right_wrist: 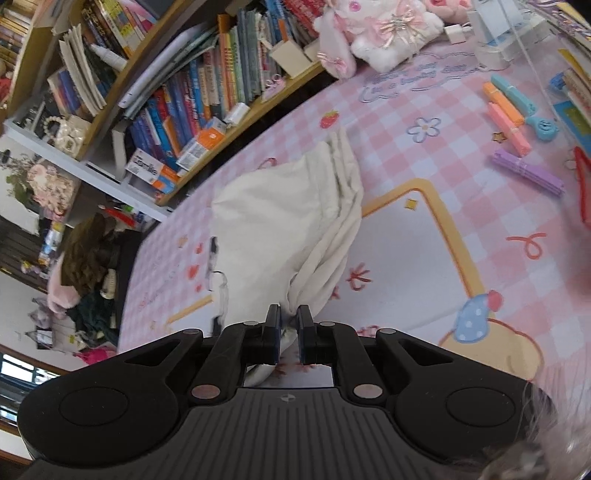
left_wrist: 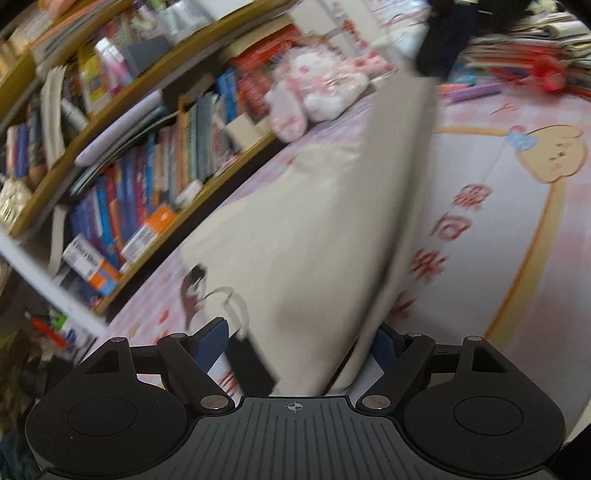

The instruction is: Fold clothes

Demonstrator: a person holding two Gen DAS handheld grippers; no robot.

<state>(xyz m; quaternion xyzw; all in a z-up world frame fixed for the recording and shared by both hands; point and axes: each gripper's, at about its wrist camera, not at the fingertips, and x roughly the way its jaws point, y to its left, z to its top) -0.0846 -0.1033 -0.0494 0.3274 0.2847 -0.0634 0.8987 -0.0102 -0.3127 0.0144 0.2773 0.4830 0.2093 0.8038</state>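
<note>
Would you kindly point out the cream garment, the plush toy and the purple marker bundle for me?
cream garment (right_wrist: 273,221), right wrist view, on its broad flat panel.
plush toy (right_wrist: 384,33), right wrist view, on its white body.
purple marker bundle (right_wrist: 528,171), right wrist view, on the middle of the bundle.

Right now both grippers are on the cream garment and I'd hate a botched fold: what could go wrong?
The right gripper pinches only a bunched corner of the cream garment; it could slip out. The left gripper looks open around the cloth, so that side may drop. Dragged fabric might sweep the pastel markers.
</note>
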